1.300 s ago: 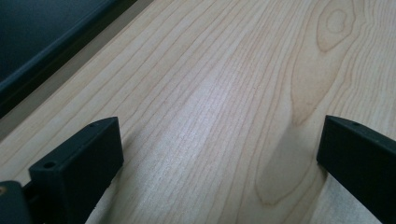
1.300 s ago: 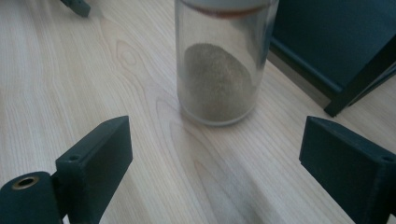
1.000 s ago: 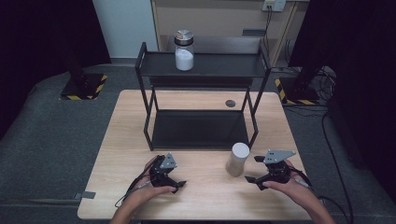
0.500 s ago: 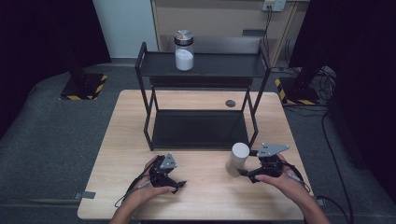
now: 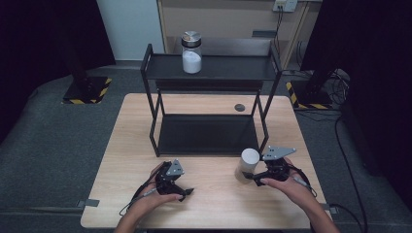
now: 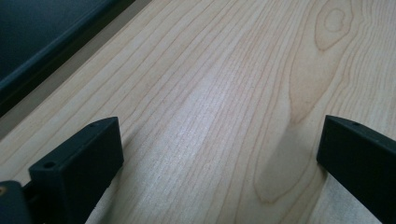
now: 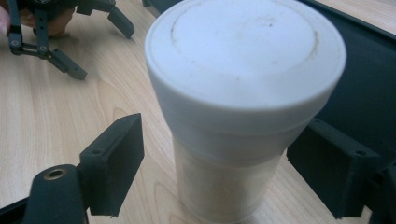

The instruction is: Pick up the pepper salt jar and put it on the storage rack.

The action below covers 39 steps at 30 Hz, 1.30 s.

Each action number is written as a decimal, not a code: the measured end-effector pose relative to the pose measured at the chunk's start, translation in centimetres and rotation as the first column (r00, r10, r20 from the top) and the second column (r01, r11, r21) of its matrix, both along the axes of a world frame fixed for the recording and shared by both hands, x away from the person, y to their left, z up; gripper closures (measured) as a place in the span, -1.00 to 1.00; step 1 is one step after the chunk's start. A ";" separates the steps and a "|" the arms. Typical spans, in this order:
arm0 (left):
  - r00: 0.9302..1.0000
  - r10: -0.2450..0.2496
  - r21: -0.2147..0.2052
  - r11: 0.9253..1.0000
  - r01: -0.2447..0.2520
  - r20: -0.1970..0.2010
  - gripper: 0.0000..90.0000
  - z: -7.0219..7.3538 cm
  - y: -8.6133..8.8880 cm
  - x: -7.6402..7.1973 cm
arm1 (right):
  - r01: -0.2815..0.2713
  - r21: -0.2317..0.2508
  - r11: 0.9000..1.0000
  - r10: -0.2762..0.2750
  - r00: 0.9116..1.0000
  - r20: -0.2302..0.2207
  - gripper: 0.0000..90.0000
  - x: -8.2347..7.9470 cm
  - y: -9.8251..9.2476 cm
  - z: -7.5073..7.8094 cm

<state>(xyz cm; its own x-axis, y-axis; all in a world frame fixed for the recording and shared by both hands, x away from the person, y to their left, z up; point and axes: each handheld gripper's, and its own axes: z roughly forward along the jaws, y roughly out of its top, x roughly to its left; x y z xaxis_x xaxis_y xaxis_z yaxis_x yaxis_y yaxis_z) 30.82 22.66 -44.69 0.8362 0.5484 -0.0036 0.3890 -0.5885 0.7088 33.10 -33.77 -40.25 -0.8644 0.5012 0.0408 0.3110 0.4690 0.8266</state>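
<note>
1. A white-lidded, pale cylindrical plastic container stands upright on the light wooden table, at its near right, just in front of the right front leg of the black metal two-tier shelf rack.
2. The right gripper sits just to the right of this container, with its jaws reaching leftward around the lower body.
3. In the right gripper view the container stands between the two black jaws; these have just been closing in. A narrow gap still shows on the left side, and the right jaw lies very near the wall (whether it touches I cannot tell). The pads do not yet visibly press it.
4. The left gripper rests low over the table at the near left, well apart from the container, held by the person's left hand.
5. In the left gripper view its jaws stand wide apart with bare wood grain between them and hold nothing.
6. On the rack's top shelf, at the far side, stands a clear glass jar with a metal lid and white powder inside.
7. A small dark round disc lies on the table behind the rack's lower shelf, toward the right.
</note>
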 end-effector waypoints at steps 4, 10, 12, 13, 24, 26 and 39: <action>1.000 0.000 0.000 1.000 0.000 0.000 -1.00 0.0 0.0 0.0 | 0.010 0.013 1.000 -0.010 1.000 0.004 -0.47 0.1 0.2 0.0; 1.000 -0.002 0.000 1.000 0.002 0.000 -1.00 0.0 0.0 0.0 | 0.020 0.032 0.999 -0.020 1.000 0.017 -0.35 0.0 0.4 -0.2; 1.000 -0.002 0.000 1.000 0.002 0.000 -1.00 0.0 0.0 0.0 | 0.023 0.030 0.999 -0.024 0.999 0.027 -0.29 -0.1 0.5 -0.2; 1.000 -0.002 0.000 1.000 0.002 0.000 -1.00 0.0 0.0 0.0 | 0.028 0.020 0.999 -0.028 0.999 0.036 -0.24 -0.2 0.7 -0.2; 1.000 -0.002 0.000 1.000 0.002 0.000 -1.00 0.0 0.0 0.0 | 0.037 0.020 0.999 -0.038 0.997 0.068 -0.20 -0.8 0.8 -0.4; 1.000 -0.002 0.000 1.000 0.002 0.000 -1.00 0.0 0.0 0.0 | 0.040 0.025 0.999 -0.042 0.997 0.070 -0.20 -0.8 0.7 -0.5; 1.000 -0.003 0.000 1.000 0.003 0.000 -1.00 0.0 0.0 0.0 | 0.026 0.130 0.991 -0.040 0.993 0.107 -0.20 -1.6 -0.3 2.6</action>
<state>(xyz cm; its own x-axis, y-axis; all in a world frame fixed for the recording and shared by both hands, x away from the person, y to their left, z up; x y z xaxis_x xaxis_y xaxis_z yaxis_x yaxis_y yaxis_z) 30.79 22.71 -44.68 0.8377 0.5462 -0.0034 0.3874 -0.5897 0.7086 31.46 -34.08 -37.61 -0.8501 0.5265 0.0127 0.2291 0.3479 0.9091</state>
